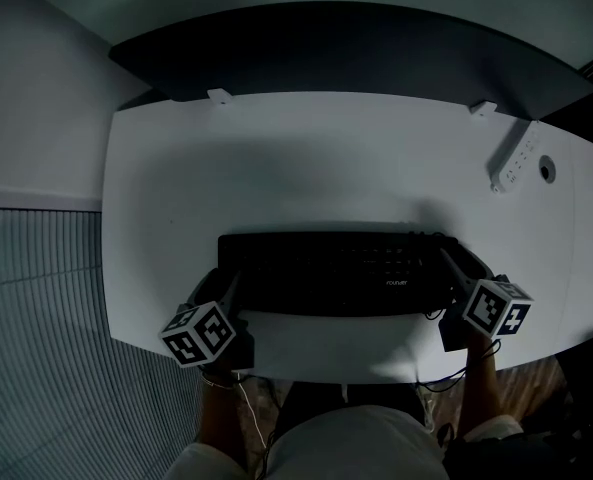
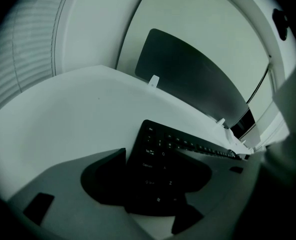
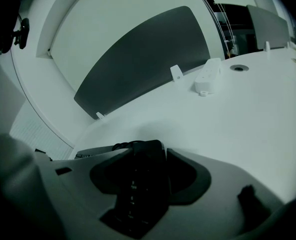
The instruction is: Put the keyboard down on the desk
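The left gripper [image 1: 228, 293] pinches the left end of the black keyboard [image 1: 341, 273], and the right gripper [image 1: 456, 273] pinches its right end. Both hold it tight. The keyboard stretches across the front part of the white desk [image 1: 326, 158]. Farther back on the right lies a white power strip [image 1: 513, 163] — and behind the desk stands a dark panel [image 1: 346, 53].

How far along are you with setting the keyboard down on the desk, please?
Done: the keyboard is already over the white desk, near its front edge. In hand: the left gripper and right gripper each clamp one end. Left: whether it rests flat I cannot tell; lower it if needed, then open both grippers.
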Available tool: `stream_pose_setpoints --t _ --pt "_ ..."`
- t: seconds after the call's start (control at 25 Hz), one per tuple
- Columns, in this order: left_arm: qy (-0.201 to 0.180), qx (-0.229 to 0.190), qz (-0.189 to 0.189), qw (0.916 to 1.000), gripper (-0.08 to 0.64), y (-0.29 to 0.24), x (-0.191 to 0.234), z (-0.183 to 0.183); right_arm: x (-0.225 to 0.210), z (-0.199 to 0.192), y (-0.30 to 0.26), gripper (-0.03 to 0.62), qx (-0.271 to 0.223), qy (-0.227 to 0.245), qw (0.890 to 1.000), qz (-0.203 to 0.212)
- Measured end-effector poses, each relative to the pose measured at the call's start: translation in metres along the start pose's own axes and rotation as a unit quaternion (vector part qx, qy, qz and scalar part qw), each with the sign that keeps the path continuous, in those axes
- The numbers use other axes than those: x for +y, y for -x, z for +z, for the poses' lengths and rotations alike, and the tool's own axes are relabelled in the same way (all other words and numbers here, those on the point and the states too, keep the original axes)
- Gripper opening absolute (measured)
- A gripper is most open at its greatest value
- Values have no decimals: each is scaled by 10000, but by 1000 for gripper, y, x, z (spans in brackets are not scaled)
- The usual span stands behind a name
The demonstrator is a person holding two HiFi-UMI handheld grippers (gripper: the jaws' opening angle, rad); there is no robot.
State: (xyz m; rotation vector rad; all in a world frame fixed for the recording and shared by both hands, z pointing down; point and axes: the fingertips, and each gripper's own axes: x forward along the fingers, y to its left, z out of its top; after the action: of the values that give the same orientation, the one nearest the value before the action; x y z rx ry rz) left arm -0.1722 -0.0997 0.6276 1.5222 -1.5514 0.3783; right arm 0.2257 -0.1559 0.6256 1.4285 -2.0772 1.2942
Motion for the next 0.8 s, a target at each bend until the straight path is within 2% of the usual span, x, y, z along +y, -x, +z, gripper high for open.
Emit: stream_pose_setpoints --t 0.16,0.48,0.68,0.8 --pt "355 -182 -100 9992 268 2 3 3 -5 1 -1 207 -68 132 9999 -59" --pt "655 -352 -169 9971 268 6 6 5 -2 -2 10 207 -95 135 9997 -167" --pt "700 -505 -74 9962 268 15 4 -1 -11 -2 24 207 -330 124 9986 -389" --pt "529 -605 41 9968 268 29 4 -6 -8 -5 38 207 -478 170 9974 -504"
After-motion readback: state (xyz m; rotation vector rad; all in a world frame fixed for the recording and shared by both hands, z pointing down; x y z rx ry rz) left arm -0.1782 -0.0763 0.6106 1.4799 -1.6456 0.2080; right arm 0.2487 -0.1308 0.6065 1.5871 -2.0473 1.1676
